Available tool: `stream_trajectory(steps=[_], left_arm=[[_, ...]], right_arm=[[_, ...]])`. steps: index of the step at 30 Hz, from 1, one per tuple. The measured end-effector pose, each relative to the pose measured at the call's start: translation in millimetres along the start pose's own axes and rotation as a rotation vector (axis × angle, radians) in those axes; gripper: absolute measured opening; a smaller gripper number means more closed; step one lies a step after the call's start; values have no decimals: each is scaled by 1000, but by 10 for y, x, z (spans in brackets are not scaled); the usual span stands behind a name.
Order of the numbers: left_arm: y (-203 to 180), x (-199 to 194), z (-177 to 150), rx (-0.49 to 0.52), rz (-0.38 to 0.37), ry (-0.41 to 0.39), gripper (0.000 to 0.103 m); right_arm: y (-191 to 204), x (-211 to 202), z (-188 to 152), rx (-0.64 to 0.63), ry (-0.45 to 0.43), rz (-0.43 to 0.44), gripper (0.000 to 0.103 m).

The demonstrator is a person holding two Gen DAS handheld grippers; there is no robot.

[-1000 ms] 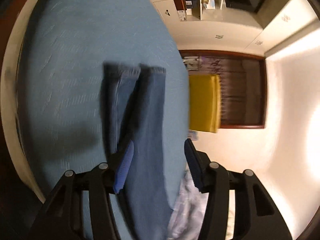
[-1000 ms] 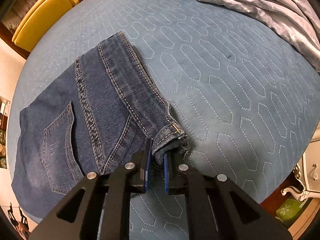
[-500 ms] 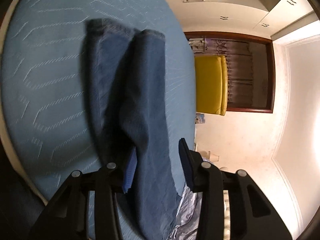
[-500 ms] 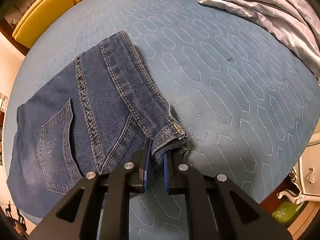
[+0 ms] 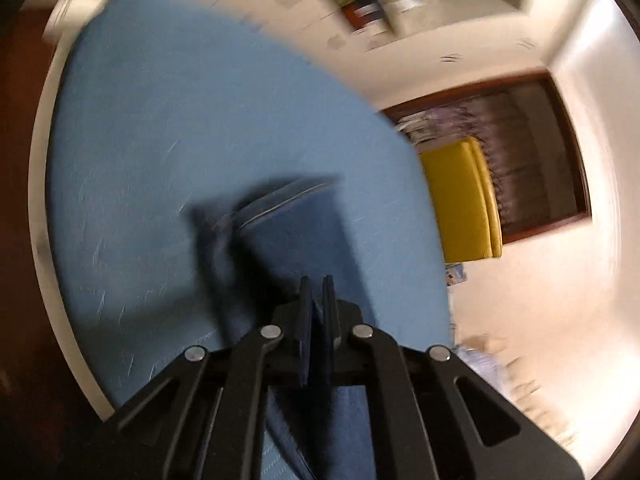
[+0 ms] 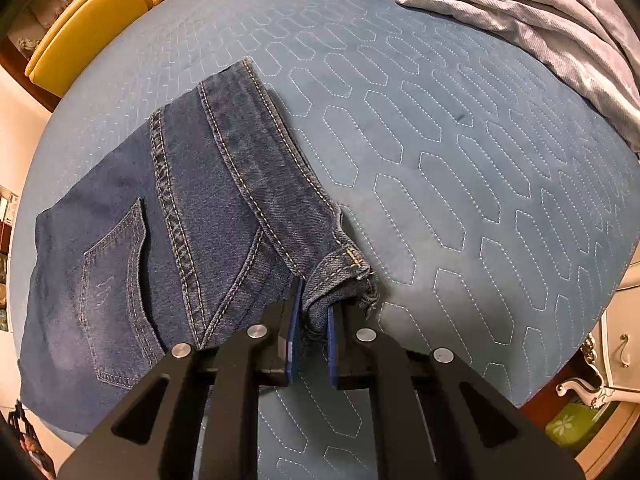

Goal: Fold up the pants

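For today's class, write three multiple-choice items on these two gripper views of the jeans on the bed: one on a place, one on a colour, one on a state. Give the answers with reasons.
1. Where do the jeans lie?
A. on the blue bed cover
B. on the yellow chair
C. on the floor

2. What colour is the crumpled blanket at the far edge of the bed?
A. red
B. grey
C. green

3. What is the right gripper doing?
A. standing wide open
B. shut on nothing
C. shut on a bunched corner of the jeans

Answers: 1 A, the denim is spread on the quilted blue cover. 2 B, the folds look silvery grey. 3 C, denim is pinched between its fingers.
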State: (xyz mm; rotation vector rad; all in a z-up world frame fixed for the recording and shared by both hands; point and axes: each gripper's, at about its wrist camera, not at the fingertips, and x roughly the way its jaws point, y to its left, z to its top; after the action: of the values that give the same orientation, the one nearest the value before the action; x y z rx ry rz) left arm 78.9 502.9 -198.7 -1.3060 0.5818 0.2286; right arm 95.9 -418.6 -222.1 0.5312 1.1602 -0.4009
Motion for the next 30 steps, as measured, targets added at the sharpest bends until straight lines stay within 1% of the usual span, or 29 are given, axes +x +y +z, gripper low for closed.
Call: stream_trajectory(steps=[1, 2, 3, 4, 5, 7, 8, 9, 10, 11, 12, 13, 14, 15, 17, 19, 21, 22, 23, 24, 26, 27, 29, 30], left_arm=[[100, -12, 12, -30, 0, -2, 11], [135, -16, 12, -53, -25, -13, 18], [184, -25, 4, -72, -52, -14, 31], [239, -4, -9, -93, -83, -6, 34], [270, 9, 3, -107, -116, 8, 34], [302, 39, 8, -110, -143, 19, 37], [367, 25, 12, -138, -165, 19, 38], [378, 38, 37, -158, -188, 15, 41], [429, 30, 51, -160, -194, 12, 42], [403, 88, 100, -157, -175, 18, 42], [422, 155, 160, -169, -147, 32, 38], [407, 240, 251, -182, -137, 47, 13], [377, 256, 307, -164, -123, 59, 4], [334, 229, 356, -125, -88, 49, 3], [223, 118, 459, -35, -43, 29, 2], [196, 102, 508, 23, 19, 57, 2], [234, 156, 522, 54, 68, 89, 2], [291, 187, 530, 45, 84, 100, 2], [345, 190, 539, 21, 70, 107, 2], [343, 152, 526, 25, 64, 101, 2], [289, 153, 497, 70, 92, 92, 3], [299, 166, 495, 63, 97, 93, 5], [325, 127, 483, 29, 87, 93, 5], [296, 78, 472, 34, 91, 81, 7]], right_arm=[[1, 1, 4, -2, 0, -1, 4], [3, -2, 4, -3, 1, -1, 4], [-5, -4, 12, -2, 4, 3, 4], [-16, -6, 15, 1, 5, 8, 4], [-31, -5, 17, 5, 6, 15, 4], [-55, 3, 25, 5, 6, 17, 3], [-54, 3, 28, 5, 7, 14, 3], [-56, 0, 30, 3, 6, 10, 4], [-53, -3, 29, 1, 5, 7, 4], [-59, -5, 27, 1, 3, 7, 4], [-58, -5, 24, 2, 3, 9, 3], [-67, -5, 24, 4, 2, 13, 3], [-70, -5, 25, 3, 3, 12, 3], [-64, -1, 27, 1, 4, 10, 3], [-51, -9, 39, -4, 9, 3, 3], [-35, -53, 58, -12, 7, 0, 3], [-53, -93, 67, -5, 2, 10, 3], [-60, -97, 68, -6, 1, 13, 3], [-68, -89, 66, -8, 1, 18, 3], [-80, -88, 67, -7, 2, 20, 3], [-92, -104, 67, -5, -1, 23, 3], [-90, -129, 64, -11, -6, 19, 3], [-79, -124, 52, -24, -8, 9, 3], [-73, -109, 47, -30, -6, 2, 3]])
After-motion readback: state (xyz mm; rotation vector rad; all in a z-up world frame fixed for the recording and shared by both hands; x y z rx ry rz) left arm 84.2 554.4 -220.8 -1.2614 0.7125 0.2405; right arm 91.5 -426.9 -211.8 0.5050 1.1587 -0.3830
